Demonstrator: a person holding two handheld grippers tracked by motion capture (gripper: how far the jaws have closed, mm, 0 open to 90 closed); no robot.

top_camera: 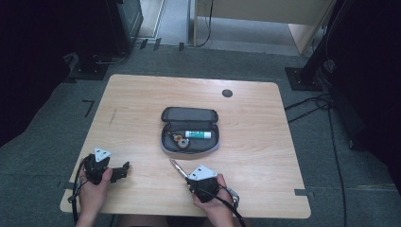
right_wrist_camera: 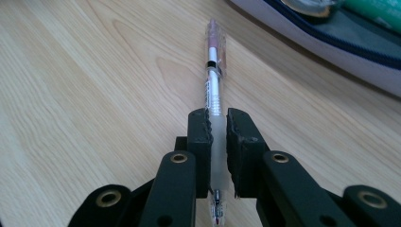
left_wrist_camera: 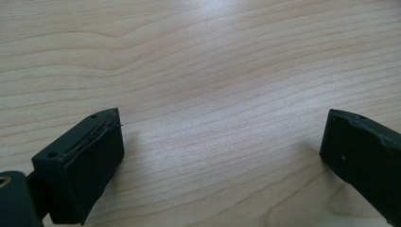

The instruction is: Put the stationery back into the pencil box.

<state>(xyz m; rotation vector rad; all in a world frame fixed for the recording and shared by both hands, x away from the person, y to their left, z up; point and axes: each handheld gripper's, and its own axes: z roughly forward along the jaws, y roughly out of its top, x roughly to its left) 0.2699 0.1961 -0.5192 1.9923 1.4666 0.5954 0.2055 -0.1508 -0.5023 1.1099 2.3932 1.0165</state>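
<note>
Glossy clear plastic pen (right_wrist_camera: 215, 101), matt cloth case (top_camera: 190, 130), smooth pale wood table (top_camera: 142, 104).

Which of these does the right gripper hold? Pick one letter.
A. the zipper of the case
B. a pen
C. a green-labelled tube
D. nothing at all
B: in the right gripper view the right gripper has its jaws shut on the clear grip of a pen, which points toward the open case; the green-labelled tube lies inside that case.
</note>
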